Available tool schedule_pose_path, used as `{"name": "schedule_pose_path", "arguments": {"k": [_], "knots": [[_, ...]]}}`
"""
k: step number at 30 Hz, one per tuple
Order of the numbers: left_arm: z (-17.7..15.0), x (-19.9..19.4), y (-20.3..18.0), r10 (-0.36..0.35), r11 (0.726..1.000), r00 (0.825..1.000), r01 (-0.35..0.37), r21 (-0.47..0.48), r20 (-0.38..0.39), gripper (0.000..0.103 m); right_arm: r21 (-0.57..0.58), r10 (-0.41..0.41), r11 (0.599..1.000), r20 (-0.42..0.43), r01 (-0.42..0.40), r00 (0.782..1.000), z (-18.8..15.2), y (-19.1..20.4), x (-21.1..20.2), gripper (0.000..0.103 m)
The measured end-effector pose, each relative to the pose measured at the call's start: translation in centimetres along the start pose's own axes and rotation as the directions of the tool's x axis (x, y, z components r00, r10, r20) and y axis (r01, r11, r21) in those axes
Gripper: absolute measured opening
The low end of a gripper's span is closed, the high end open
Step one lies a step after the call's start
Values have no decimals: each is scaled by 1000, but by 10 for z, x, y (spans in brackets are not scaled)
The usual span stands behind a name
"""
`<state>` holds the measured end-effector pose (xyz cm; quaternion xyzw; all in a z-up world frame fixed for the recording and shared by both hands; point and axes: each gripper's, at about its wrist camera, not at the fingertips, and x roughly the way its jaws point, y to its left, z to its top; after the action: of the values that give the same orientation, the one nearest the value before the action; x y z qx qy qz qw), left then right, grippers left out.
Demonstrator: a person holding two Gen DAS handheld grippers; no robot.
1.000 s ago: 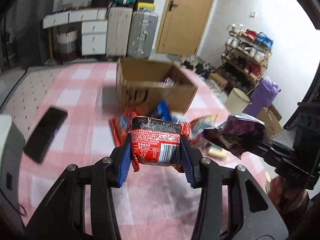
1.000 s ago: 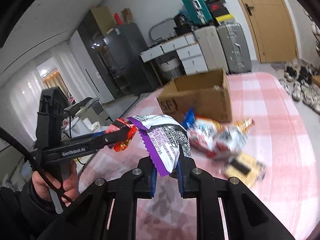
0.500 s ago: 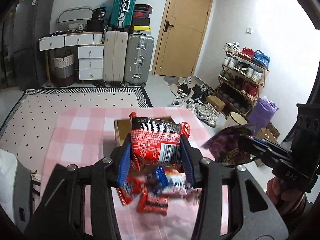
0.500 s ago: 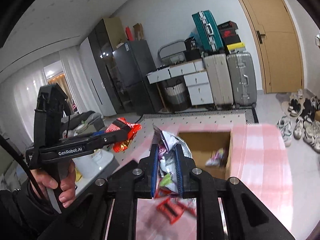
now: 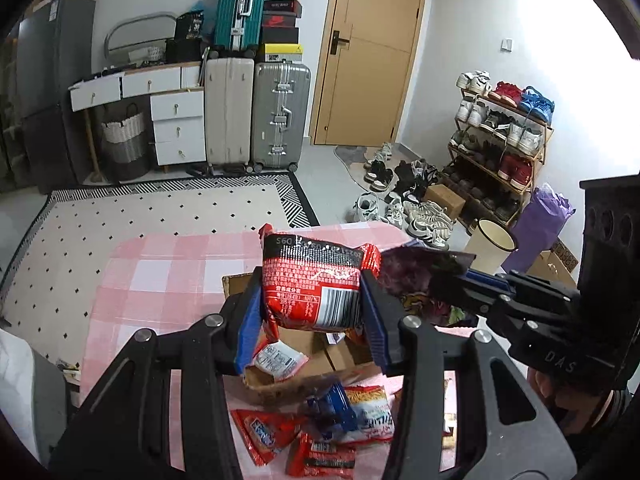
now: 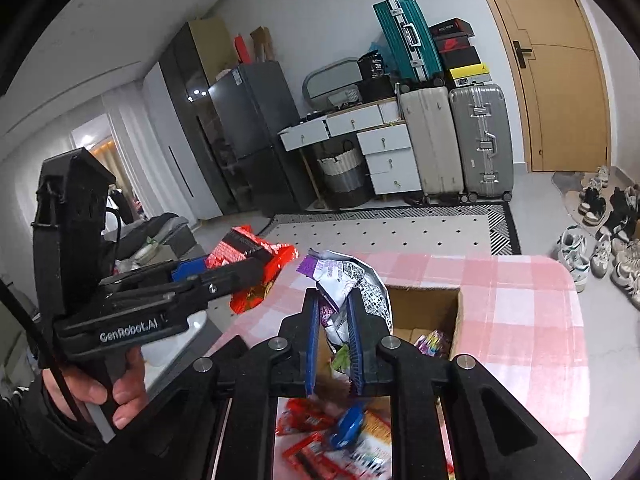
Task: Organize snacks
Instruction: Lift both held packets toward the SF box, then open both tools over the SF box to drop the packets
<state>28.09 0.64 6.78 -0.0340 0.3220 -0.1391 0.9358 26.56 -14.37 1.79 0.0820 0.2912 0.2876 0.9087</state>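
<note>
My left gripper [image 5: 312,300] is shut on a red snack packet [image 5: 314,280] with a barcode, held in the air above the open cardboard box [image 5: 304,376]. My right gripper [image 6: 334,328] is shut on a purple and white snack bag [image 6: 348,280], also over the box [image 6: 424,312]. In the left wrist view the right gripper [image 5: 460,284] comes in from the right with its purple bag [image 5: 412,276]. In the right wrist view the left gripper [image 6: 240,268] shows at the left with its red packet [image 6: 256,256]. Several small packets lie inside the box.
Loose red and blue snack packets [image 5: 320,432] lie on the pink checked tablecloth [image 5: 152,280] in front of the box. Beyond the table are a patterned rug [image 5: 160,212], suitcases [image 5: 256,112], a drawer unit, a door and a shoe rack [image 5: 500,136].
Both grippers have risen and moved forward with their packets, from low beside the snack pile to high over the open box. The loose snacks now lie below and nearer.
</note>
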Motion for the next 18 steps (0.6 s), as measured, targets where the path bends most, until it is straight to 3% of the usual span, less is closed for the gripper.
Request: {"name": "schedule_pose_path", "arguments": {"k": [12, 18], "knots": [[-10, 116, 19, -22, 1000, 994, 21, -14, -107, 42, 7, -32, 999, -51, 32, 998, 4, -32, 63, 14], [-20, 165, 34, -57, 997, 982, 48, -57, -181, 43, 20, -52, 998, -102, 54, 993, 0, -50, 97, 14]]}}
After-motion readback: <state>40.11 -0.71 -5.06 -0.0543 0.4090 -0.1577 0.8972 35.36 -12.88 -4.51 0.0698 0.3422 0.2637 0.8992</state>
